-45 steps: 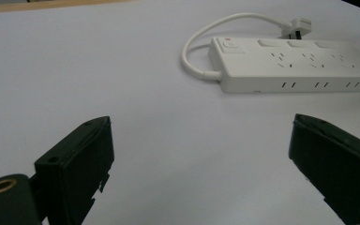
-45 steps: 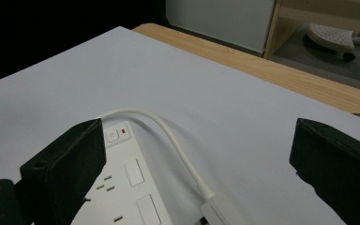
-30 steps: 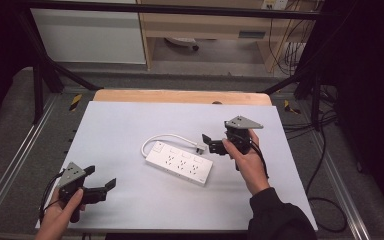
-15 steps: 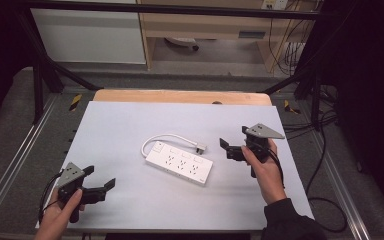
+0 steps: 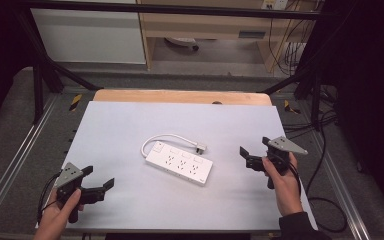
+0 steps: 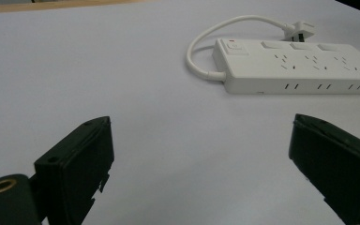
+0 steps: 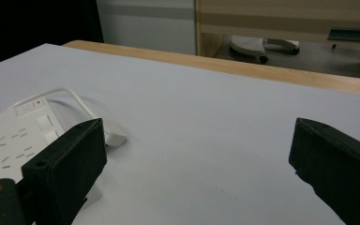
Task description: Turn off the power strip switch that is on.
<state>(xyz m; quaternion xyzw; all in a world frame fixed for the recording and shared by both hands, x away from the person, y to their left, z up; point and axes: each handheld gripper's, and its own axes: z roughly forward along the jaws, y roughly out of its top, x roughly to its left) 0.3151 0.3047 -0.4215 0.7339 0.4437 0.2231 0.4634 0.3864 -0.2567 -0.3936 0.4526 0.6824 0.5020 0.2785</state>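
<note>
The power strip point(image 5: 180, 164), likely rigid, light and smooth, should be pinched across its narrow width by either released hand-held gripper point(image 5: 252, 158) flanking it.

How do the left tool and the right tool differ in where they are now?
The left tool sits at the table's near left corner, far from the power strip; the right tool sits at the right edge, closer to it. Both are open and hold nothing.

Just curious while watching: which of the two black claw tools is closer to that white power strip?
The right gripper: it hangs open beside the power strip, while the left gripper sits farther off at the table's near corner.
</note>
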